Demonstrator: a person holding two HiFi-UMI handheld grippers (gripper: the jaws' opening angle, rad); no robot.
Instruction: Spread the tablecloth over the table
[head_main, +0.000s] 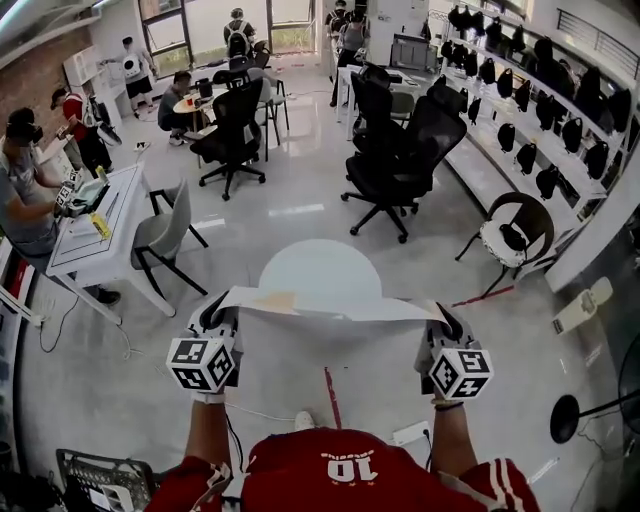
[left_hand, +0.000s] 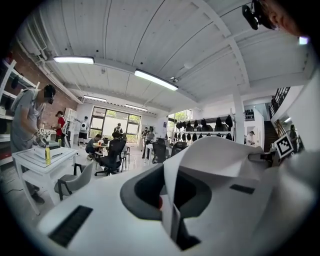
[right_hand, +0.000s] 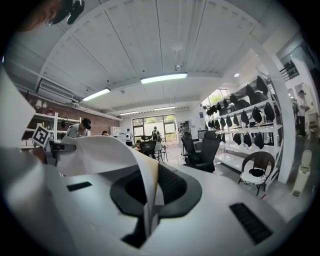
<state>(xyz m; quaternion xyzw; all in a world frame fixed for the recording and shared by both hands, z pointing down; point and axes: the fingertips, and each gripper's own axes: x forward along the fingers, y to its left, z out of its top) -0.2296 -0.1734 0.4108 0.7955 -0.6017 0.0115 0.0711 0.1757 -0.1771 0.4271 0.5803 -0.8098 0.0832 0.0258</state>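
Note:
A white tablecloth (head_main: 330, 350) hangs stretched in the air between my two grippers, with its far edge drooping over the near rim of a round white table (head_main: 320, 262). My left gripper (head_main: 226, 308) is shut on the cloth's left corner, and the pinched fold stands between its jaws in the left gripper view (left_hand: 172, 220). My right gripper (head_main: 436, 320) is shut on the right corner, where the cloth (right_hand: 100, 150) curls up out of the jaws (right_hand: 147, 215). Both grippers point forward, about level, at the same height.
Black office chairs (head_main: 395, 160) stand beyond the round table. A white desk (head_main: 95, 225) with a grey chair (head_main: 160, 235) is at the left, with a person beside it. A dark round chair (head_main: 515, 235) and shelves of black bags line the right.

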